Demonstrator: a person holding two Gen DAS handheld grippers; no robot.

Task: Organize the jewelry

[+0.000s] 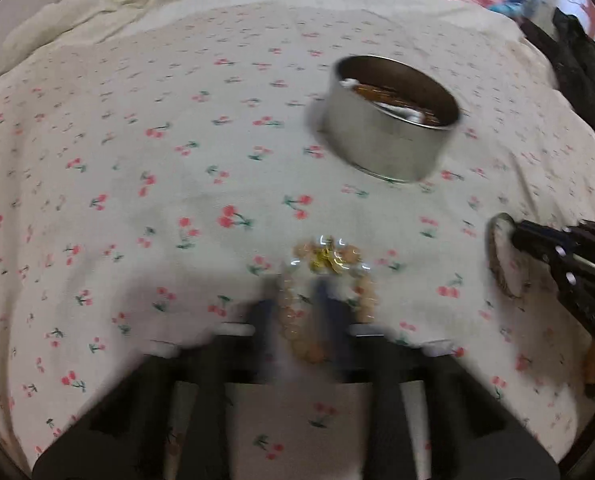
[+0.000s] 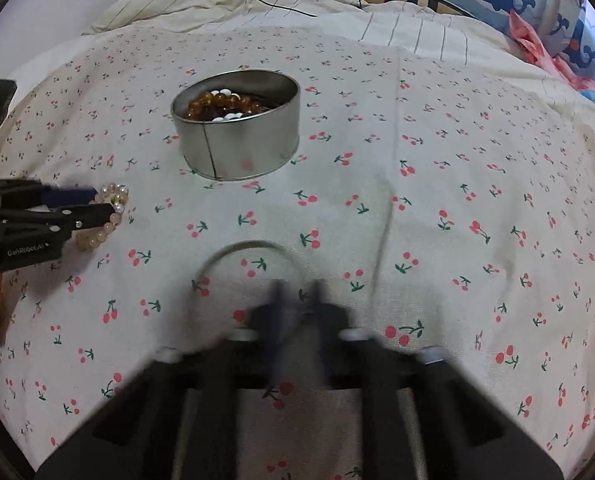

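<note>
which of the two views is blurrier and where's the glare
Left wrist view: smeared all over, tin and bead bracelet streaked, glints on its gold charm. Right wrist view: sharper, tin and cherry sheet crisp, only its own claw blurred; both bend at the edges.

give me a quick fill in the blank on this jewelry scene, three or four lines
1. The round metal tin already holds amber-brown and ____ beads.
2. The left hand-held gripper is closed on a pale pink ____ bracelet.
3. The bedsheet is printed with small red ____.
4. The right hand-held gripper is closed on a thin ____.

Missing words: white; beaded; cherries; bangle
</note>
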